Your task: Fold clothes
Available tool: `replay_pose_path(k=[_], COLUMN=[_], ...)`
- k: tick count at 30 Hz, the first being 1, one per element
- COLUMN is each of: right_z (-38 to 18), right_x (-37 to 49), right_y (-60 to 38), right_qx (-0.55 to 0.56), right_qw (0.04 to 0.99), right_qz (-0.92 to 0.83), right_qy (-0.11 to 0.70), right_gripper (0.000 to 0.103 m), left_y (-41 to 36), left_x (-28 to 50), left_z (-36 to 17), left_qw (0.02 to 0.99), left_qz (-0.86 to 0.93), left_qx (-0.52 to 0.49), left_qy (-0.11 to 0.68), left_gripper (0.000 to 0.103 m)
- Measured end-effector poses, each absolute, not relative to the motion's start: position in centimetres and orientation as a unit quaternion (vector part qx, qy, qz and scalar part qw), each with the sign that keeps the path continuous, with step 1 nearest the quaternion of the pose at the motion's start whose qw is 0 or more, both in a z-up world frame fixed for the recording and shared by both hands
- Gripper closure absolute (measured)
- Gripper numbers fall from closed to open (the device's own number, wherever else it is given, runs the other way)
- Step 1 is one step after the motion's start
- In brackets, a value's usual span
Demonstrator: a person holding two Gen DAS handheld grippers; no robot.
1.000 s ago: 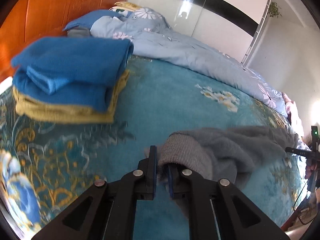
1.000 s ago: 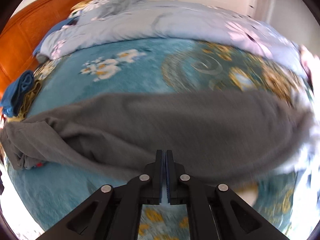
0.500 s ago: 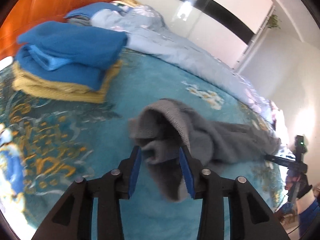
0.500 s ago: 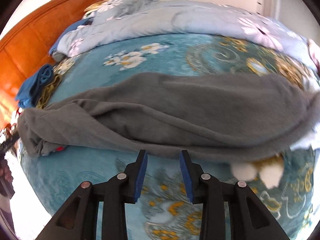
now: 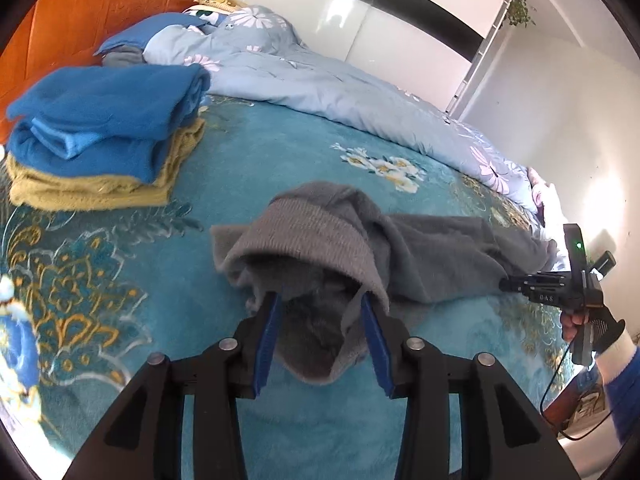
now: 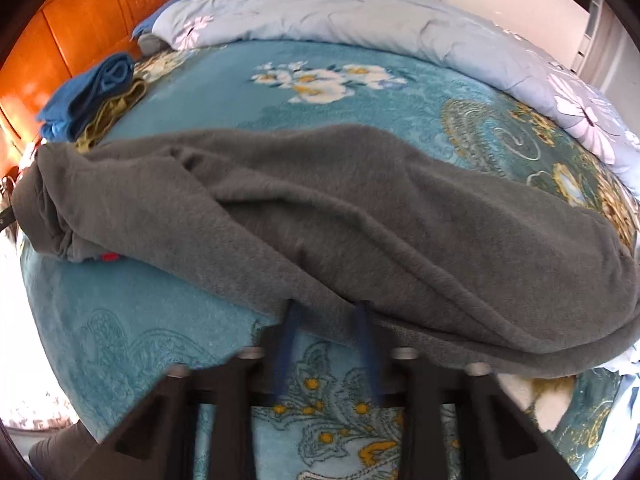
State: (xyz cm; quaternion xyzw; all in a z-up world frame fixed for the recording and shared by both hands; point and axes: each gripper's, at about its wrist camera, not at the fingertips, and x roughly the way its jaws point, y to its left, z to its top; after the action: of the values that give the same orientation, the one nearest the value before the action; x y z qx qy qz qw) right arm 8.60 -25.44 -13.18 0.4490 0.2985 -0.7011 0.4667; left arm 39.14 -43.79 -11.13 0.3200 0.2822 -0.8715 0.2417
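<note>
A grey fleece garment (image 5: pixel 400 256) lies stretched across the teal patterned blanket (image 5: pixel 120 304); it also shows in the right wrist view (image 6: pixel 360 220). Its ribbed cuff end is bunched in front of my left gripper (image 5: pixel 318 312), which is open with the cloth lying loose between the jaws. My right gripper (image 6: pixel 326 312) is open at the garment's near edge, its fingertips just under the hem. It also shows at the far right of the left wrist view (image 5: pixel 540 280), held by a gloved hand.
A folded stack, blue garment (image 5: pixel 108 120) on a mustard one (image 5: pixel 92 192), sits at the left by the orange headboard (image 5: pixel 92 8). A light blue floral duvet (image 5: pixel 320 84) is heaped along the far side. White wardrobe doors stand behind.
Both grippers were shut on the grey garment a second ago and have since opened. The garment has dropped onto the blanket and both grippers have pulled back slightly.
</note>
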Motion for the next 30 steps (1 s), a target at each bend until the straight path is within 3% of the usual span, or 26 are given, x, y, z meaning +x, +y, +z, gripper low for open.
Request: replay_pose_path(k=[2, 14, 24, 28, 30], right_z=[-13.0, -6.6, -9.4, -7.0, -5.7], right_x=[8.4, 1.9, 0.0, 0.4, 0.8], right_y=[-25.6, -34.5, -37.5, -34.8, -32.6], right_qx=[0.450, 0.390, 0.432, 0.410, 0.397], right_qw=[0.468, 0.441, 0.411, 0.417, 0.421], right_qz=[-0.702, -0.760, -0.757, -0.776, -0.786], right_qy=[0.294, 0.275, 0.269, 0.235, 0.216], right_gripper=[0.099, 0.100, 0.096, 0.062, 0.060], left_y=[-43.4, -42.4, -42.0, -41.7, -41.3], left_x=[40.1, 39.3, 38.4, 38.4, 38.3], left_z=[-11.3, -13.1, -13.9, -13.6, -13.4], left_qw=[0.242, 0.242, 0.237, 0.233, 0.232], left_qz=[-0.871, -0.866, -0.863, -0.865, -0.867], left_qx=[0.318, 0.331, 0.342, 0.337, 0.336], left_qy=[0.286, 0.285, 0.287, 0.288, 0.286], left_gripper=[0.055, 0.051, 0.051, 0.051, 0.051])
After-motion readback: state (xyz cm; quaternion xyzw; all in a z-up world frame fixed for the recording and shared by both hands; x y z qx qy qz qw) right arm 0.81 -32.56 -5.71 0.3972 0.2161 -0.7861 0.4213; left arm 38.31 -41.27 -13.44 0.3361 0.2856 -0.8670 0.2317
